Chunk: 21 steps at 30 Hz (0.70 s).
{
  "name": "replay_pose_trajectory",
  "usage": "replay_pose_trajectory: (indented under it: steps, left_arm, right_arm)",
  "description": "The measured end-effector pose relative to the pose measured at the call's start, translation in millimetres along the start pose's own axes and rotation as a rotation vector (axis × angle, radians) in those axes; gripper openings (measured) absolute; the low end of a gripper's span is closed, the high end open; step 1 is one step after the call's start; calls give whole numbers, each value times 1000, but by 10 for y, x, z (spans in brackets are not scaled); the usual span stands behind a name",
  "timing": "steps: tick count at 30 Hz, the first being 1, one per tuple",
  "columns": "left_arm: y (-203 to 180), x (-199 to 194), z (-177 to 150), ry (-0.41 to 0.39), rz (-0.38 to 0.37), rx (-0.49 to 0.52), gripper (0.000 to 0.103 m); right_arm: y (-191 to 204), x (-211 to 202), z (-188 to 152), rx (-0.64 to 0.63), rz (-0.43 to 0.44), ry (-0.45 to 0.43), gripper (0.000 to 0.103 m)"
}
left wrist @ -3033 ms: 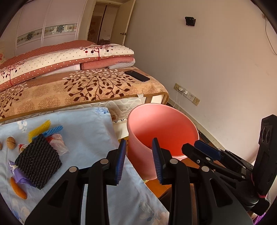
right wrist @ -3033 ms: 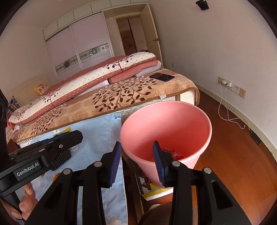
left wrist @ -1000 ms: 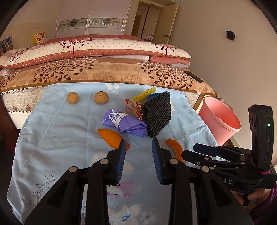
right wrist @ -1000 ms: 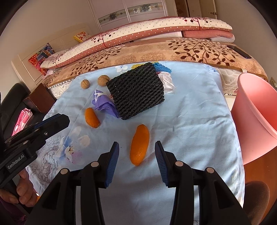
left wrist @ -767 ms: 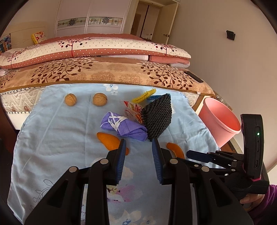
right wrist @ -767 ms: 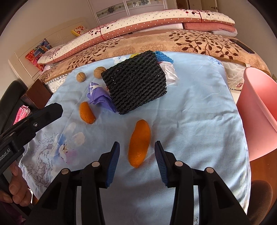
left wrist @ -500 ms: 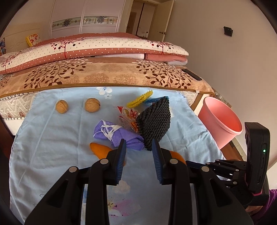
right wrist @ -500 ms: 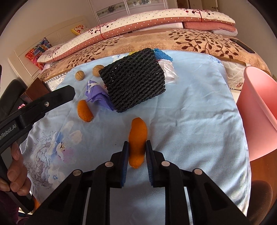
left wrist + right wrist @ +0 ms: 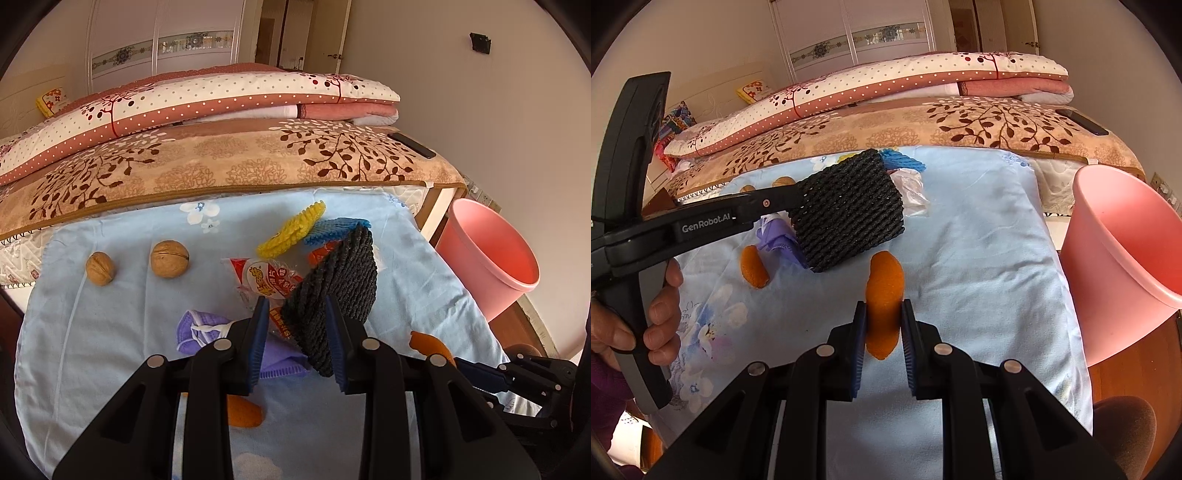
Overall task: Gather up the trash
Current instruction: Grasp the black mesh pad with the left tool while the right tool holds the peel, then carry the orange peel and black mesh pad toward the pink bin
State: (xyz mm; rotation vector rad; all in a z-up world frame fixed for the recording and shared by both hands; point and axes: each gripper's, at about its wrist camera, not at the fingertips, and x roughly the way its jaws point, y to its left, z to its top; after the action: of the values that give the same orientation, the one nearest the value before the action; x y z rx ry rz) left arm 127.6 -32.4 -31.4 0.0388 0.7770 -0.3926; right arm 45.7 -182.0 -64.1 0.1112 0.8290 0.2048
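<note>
My right gripper (image 9: 882, 325) is shut on an orange peel (image 9: 884, 291) lying on the light blue cloth (image 9: 979, 258). My left gripper (image 9: 295, 328) is open, its fingers on either side of the lower edge of a black foam net (image 9: 340, 284), which also shows in the right wrist view (image 9: 846, 210). Under the net lie a red snack wrapper (image 9: 262, 280) and a purple face mask (image 9: 199, 328). A second orange peel (image 9: 753, 267) lies to the left. A pink bin (image 9: 1126, 251) stands off the cloth's right edge.
Two walnuts (image 9: 135, 264) lie at the cloth's far left. Yellow foam net (image 9: 291, 229) and blue foam net (image 9: 336, 229) lie beyond the black net. A bed with a brown leaf blanket (image 9: 221, 166) and a black phone (image 9: 412, 144) is behind.
My right gripper came from over the bin to the cloth and shut on the orange peel. My left gripper moved forward until its fingers straddle the black net.
</note>
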Motion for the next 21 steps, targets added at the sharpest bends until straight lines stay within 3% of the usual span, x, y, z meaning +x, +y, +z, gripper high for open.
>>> replay_pose_trajectory:
  steps: [4, 11, 14, 21]
  left_arm:
    - [15, 109, -11, 27, -20, -19, 31]
    - [-54, 43, -56, -28, -39, -29, 30]
    - [-93, -9, -66, -46, -41, -22, 16]
    - [-188, -234, -82, -83, -83, -38, 11]
  right_arm:
    - [-11, 7, 12, 6, 10, -3, 17]
    - [-27, 5, 8, 19, 20, -5, 17]
    - [-37, -8, 4, 25, 20, -11, 17]
    - [-67, -55, -11, 42, 28, -28, 17]
